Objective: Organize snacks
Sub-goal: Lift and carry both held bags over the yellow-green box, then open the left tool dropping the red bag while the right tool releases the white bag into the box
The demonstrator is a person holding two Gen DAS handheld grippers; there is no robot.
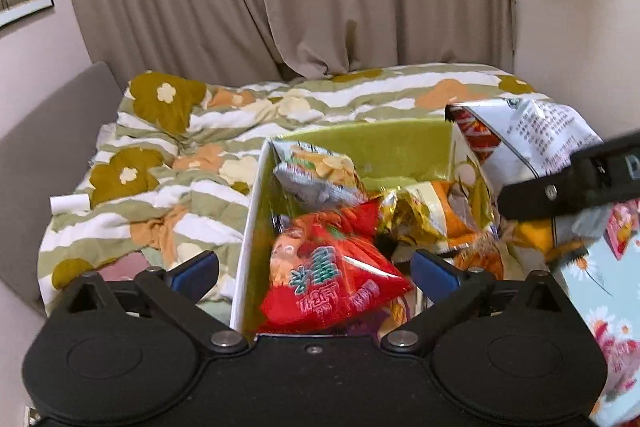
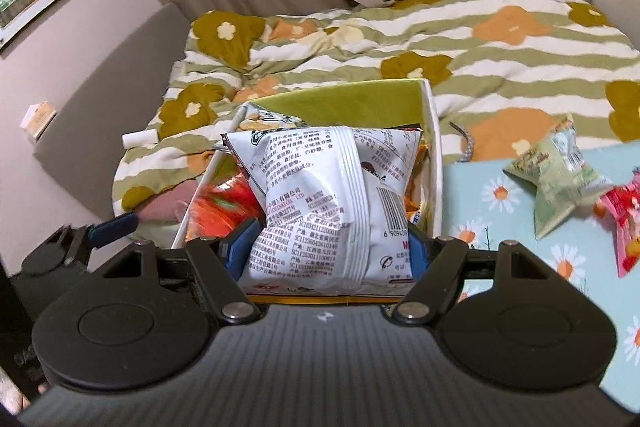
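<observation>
- The white snack bag (image 2: 328, 203), printed side up, was pinched between the blue pads of the right gripper (image 2: 326, 251) and hung over the green-lined box (image 2: 434, 163).
- Inside the box lay a red packet (image 1: 332, 279) and a grey chip packet (image 1: 320, 171), among others.
- The left gripper (image 1: 316, 267) hovered over the box's near edge with its jaws spread and nothing between them.
- A pale green packet (image 2: 556, 171) and a pink packet (image 2: 624, 223) lay on the daisy-print surface (image 2: 500, 223) beside the box, with the flowered quilt (image 2: 360, 43) behind.
</observation>
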